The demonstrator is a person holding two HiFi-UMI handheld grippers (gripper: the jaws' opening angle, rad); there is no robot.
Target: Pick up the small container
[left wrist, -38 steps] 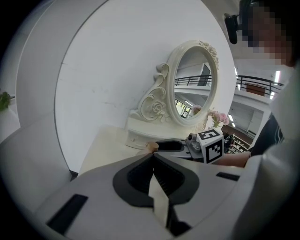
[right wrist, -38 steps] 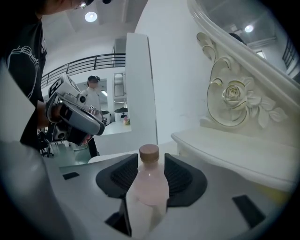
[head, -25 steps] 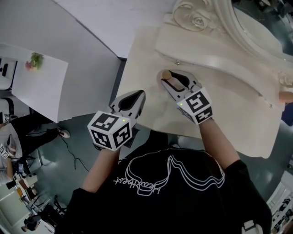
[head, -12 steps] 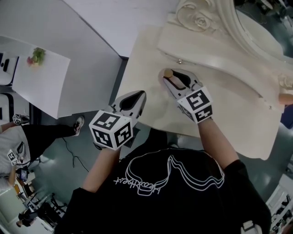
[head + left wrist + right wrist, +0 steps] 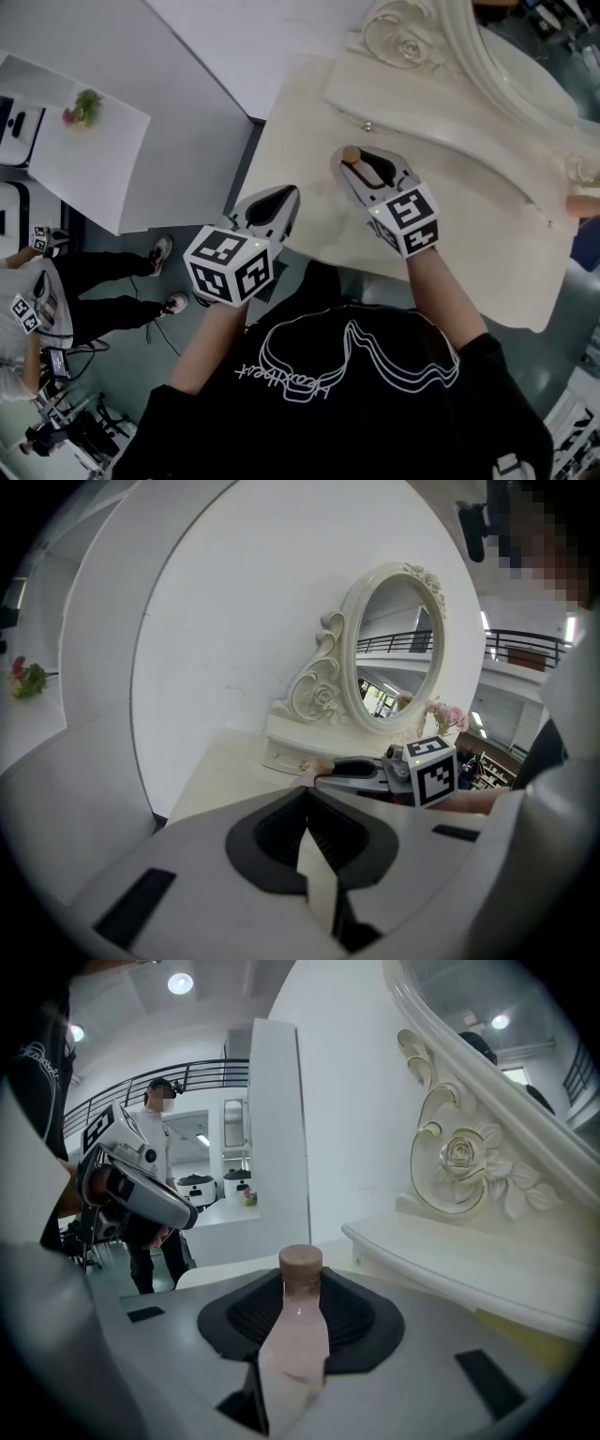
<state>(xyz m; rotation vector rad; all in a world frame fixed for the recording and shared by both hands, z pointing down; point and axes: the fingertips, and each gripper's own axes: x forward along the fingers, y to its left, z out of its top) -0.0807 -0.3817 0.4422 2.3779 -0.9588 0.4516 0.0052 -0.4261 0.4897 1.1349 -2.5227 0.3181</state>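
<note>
Container (image 5: pixel 298 1335) in just-tightened right tool (image 5: pixel 361 161)

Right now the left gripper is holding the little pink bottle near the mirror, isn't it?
Not the left one. The right gripper is holding the little pink bottle near the mirror. Its jaws have just been closing, and the bottle is between them, as the right gripper view shows. The left gripper is shut with nothing in it.
</note>
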